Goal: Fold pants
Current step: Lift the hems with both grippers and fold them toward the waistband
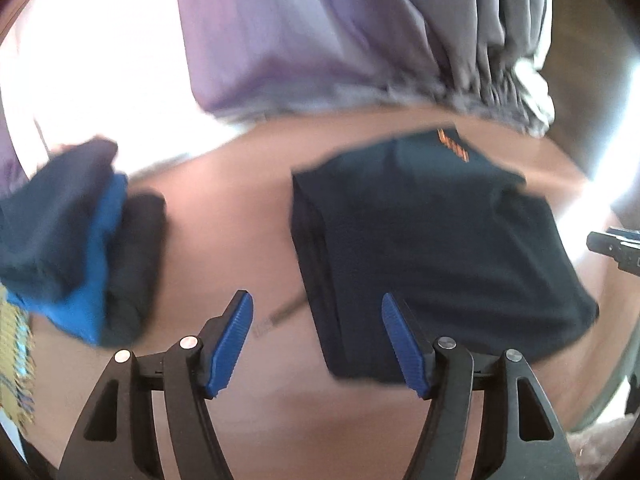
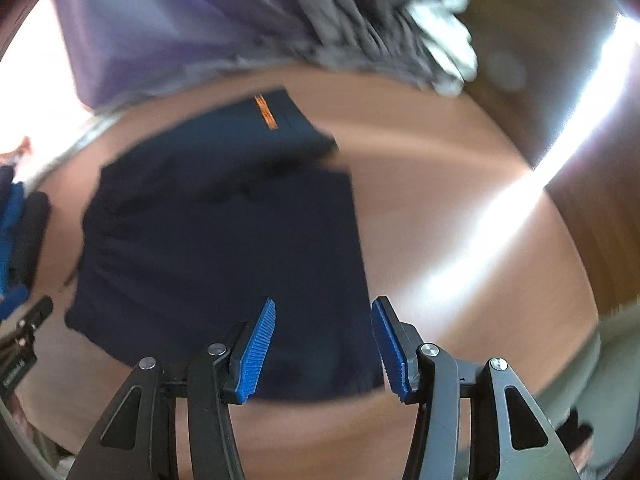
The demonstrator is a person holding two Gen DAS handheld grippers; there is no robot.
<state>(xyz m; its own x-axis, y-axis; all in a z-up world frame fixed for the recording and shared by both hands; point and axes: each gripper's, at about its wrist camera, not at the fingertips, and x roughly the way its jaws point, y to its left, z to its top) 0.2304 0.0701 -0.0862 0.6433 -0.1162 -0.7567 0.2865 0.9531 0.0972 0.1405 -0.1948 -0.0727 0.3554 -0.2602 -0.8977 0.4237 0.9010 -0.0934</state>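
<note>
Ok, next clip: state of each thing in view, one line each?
navy pants: folded into a compact rectangle, flat on the wooden table, not held.
left gripper: fingers open, nothing between them.
right gripper: fingers open above the pants' near edge, not pressing.
pile of dark and blue clothes: stacked at the left, untouched.

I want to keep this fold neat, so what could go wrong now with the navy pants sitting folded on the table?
1. The folded navy pants look uneven: a flap near the orange logo sticks out, so the bundle may loosen if nudged.
2. Both the left gripper and the right gripper are open right over the near edge; a dragging finger could pull a layer askew.
3. The stack of folded clothes lies close by.
</note>
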